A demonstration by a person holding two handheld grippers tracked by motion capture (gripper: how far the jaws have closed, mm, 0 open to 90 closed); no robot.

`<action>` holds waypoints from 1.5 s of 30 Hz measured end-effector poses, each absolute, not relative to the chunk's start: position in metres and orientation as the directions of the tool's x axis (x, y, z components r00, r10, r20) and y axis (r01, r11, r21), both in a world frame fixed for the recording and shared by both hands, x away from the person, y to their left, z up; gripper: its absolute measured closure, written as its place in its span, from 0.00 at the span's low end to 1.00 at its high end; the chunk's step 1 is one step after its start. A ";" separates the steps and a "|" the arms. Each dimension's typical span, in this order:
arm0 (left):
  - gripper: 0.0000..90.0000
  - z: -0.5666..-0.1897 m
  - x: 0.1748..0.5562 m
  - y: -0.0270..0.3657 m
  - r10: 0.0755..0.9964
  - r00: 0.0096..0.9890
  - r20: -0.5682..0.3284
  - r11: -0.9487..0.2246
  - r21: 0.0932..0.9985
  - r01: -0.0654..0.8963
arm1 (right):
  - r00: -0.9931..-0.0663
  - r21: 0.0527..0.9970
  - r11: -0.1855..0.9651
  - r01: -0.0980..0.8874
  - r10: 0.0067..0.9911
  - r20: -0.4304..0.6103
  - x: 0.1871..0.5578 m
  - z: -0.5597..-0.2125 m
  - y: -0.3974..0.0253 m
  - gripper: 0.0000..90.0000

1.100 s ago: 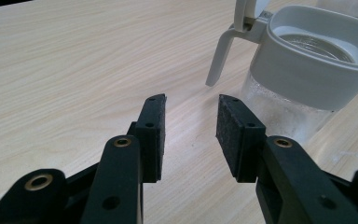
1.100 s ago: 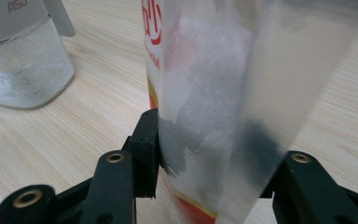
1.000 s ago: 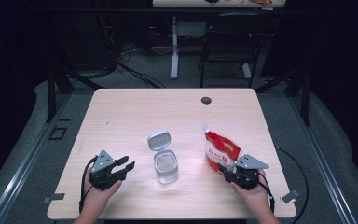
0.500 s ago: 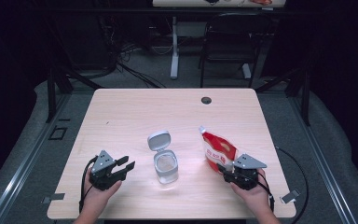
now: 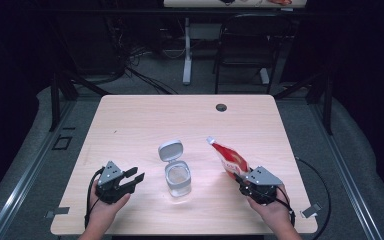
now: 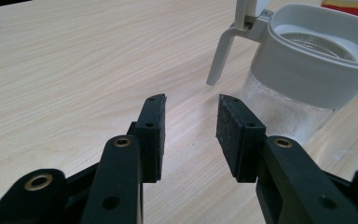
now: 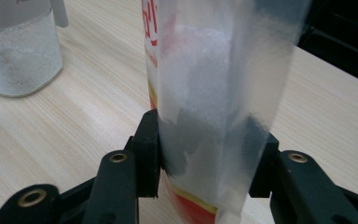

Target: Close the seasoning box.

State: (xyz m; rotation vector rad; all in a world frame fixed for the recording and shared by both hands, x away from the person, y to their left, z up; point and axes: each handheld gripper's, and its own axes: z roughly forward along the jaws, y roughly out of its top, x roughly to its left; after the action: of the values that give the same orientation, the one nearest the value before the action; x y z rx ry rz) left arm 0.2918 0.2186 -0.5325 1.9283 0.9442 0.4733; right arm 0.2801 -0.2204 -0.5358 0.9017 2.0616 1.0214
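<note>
A clear jar [image 5: 177, 178] with a grey rim and a hinged grey lid [image 5: 171, 150] flipped open stands near the table's front middle; it holds a little white powder. In the left gripper view the jar [image 6: 307, 70] is just ahead to the right. My left gripper [image 5: 134, 178] rests at the front left, open, with nothing between its pads [image 6: 151, 135]. My right gripper [image 5: 241, 179] is shut on a red and white pouch [image 5: 229, 157], which tilts up and left toward the jar. The pouch [image 7: 214, 84] has a clear side with white powder inside.
The light wooden table [image 5: 130, 125] has a round cable hole [image 5: 221, 107] at the back right. A chair [image 5: 245, 50] and a white stand [image 5: 186, 55] are on the floor behind the table. Cables [image 5: 320, 195] trail from the grippers.
The pouch has tipped further left toward the jar in my right gripper. The left gripper has stayed put.
</note>
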 end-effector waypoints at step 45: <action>0.70 -0.534 0.292 0.220 0.777 0.627 -0.054 -0.290 0.854 0.432 | -0.467 0.703 0.705 0.093 0.655 -0.594 0.263 -0.519 -0.191 0.64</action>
State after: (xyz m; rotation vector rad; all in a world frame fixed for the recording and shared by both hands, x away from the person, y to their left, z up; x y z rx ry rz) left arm 0.2923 0.2204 -0.5335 1.9264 0.9573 0.4706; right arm 0.2634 -0.1906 -0.5187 0.5753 1.9696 0.7508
